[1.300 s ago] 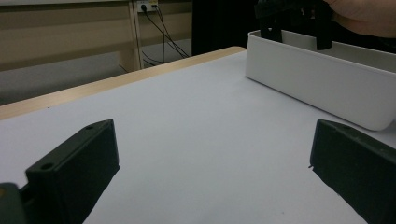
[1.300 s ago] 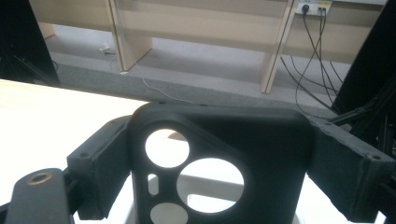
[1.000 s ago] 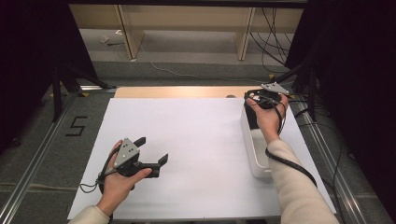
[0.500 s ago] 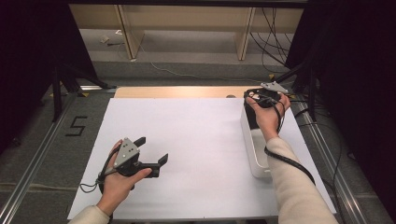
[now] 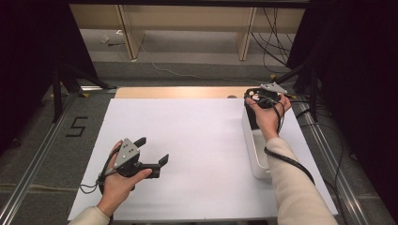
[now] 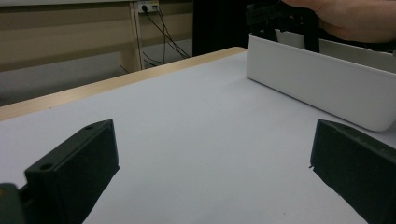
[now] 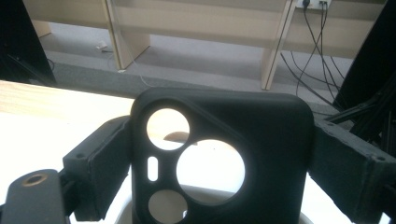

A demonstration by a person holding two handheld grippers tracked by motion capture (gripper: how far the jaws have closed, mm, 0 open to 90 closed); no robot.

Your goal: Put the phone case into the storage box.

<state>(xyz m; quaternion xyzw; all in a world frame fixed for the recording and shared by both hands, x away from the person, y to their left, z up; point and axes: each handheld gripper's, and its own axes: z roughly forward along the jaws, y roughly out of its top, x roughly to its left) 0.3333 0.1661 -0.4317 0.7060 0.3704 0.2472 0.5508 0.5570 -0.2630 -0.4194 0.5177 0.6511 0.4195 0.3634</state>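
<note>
The right claw point(image 7: 219, 158) was clamped on one black phone case point(image 7: 222, 154), held upright over the far end of the one white tray point(image 5: 256, 150) at the bench's point(image 5: 197, 140) right side. The left claw point(image 5: 152, 152) rested on the bench well apart, jaws spread wide with nothing between them.

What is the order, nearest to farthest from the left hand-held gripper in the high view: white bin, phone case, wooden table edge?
From the left hand-held gripper:
1. White bin, right side.
2. Wooden table edge, far side.
3. Phone case, far right, in the right hand-held gripper.
</note>
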